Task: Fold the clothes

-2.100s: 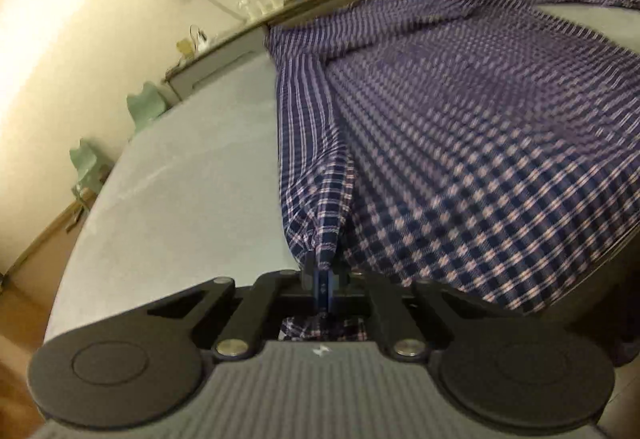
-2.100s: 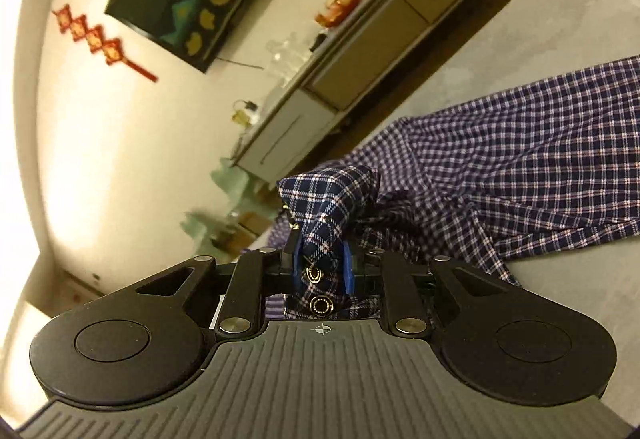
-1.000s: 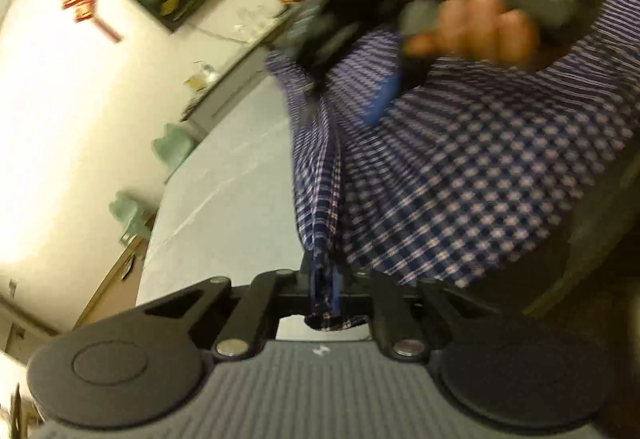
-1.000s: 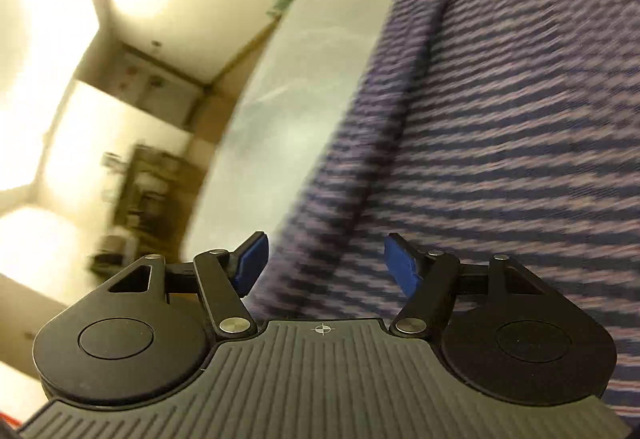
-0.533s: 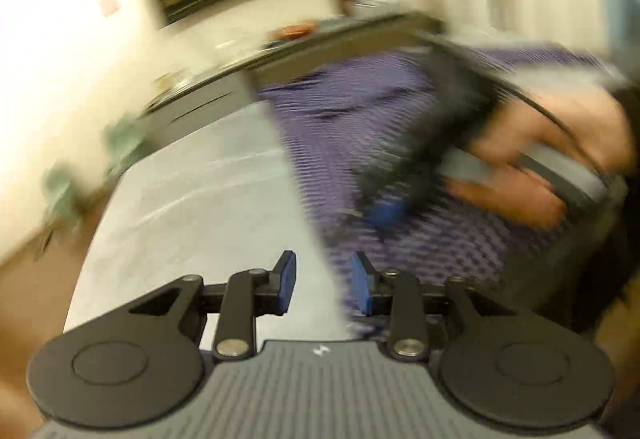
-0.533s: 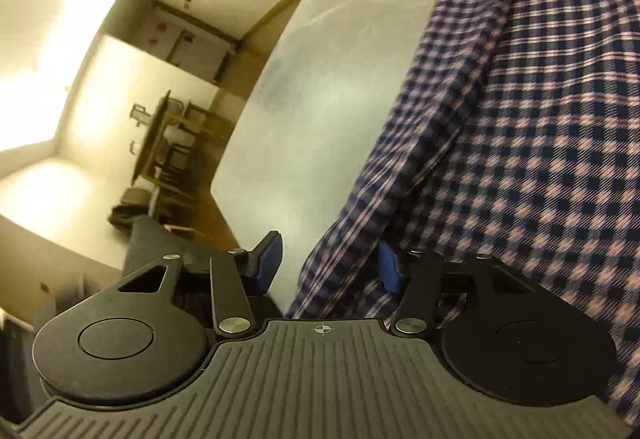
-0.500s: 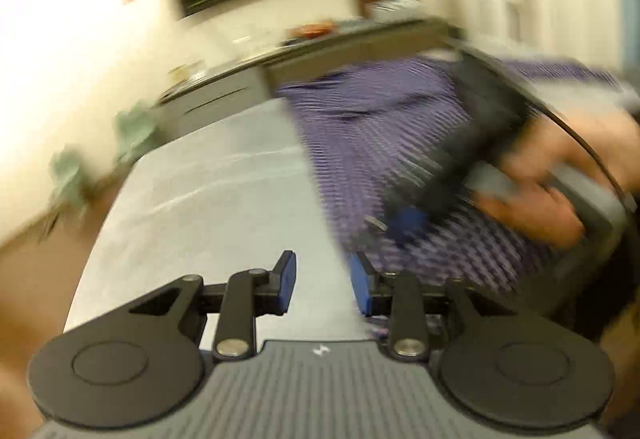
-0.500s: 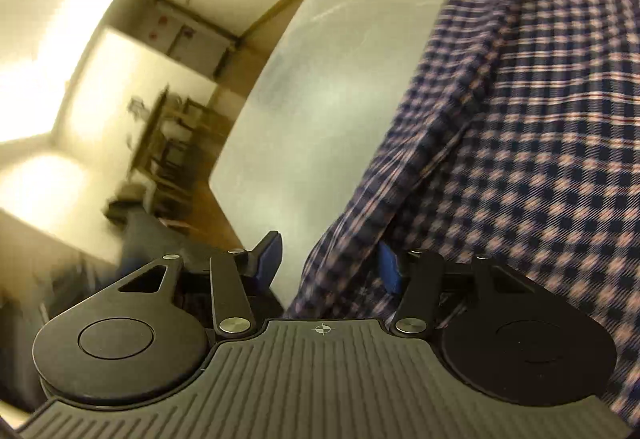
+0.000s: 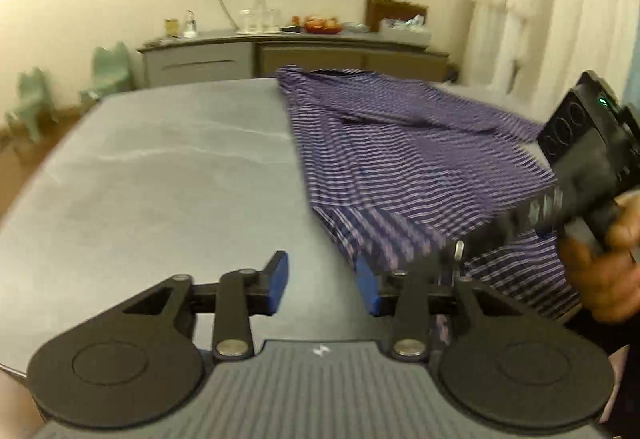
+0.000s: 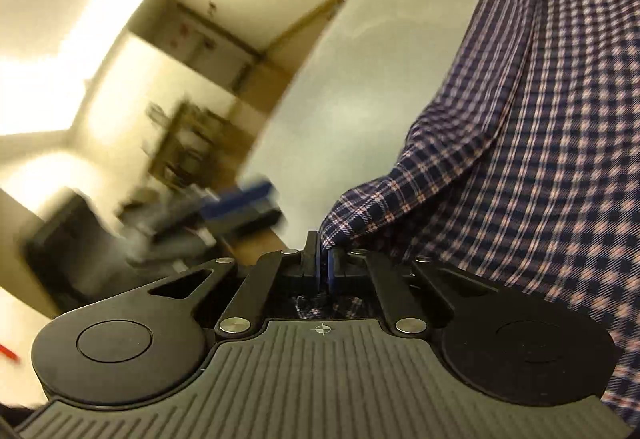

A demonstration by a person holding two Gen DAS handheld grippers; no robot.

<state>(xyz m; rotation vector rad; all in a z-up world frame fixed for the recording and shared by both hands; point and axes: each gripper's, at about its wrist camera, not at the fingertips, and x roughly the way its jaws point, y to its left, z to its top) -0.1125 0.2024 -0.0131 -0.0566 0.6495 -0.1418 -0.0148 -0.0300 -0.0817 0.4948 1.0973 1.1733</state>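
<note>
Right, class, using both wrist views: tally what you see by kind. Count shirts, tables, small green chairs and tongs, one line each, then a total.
plaid shirt: 1
grey table: 1
green chairs: 2
tongs: 2, the left tongs, jaws opening with nothing between them, and the right tongs, shut on the shirt's edge
Total: 6

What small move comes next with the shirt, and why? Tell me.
Probably lift the right tongs and carry the pinched corner of the blue-and-white checked cotton shirt across its body. They are shut on that hem, while the left tongs are opening with nothing between them over the grey table.
</note>
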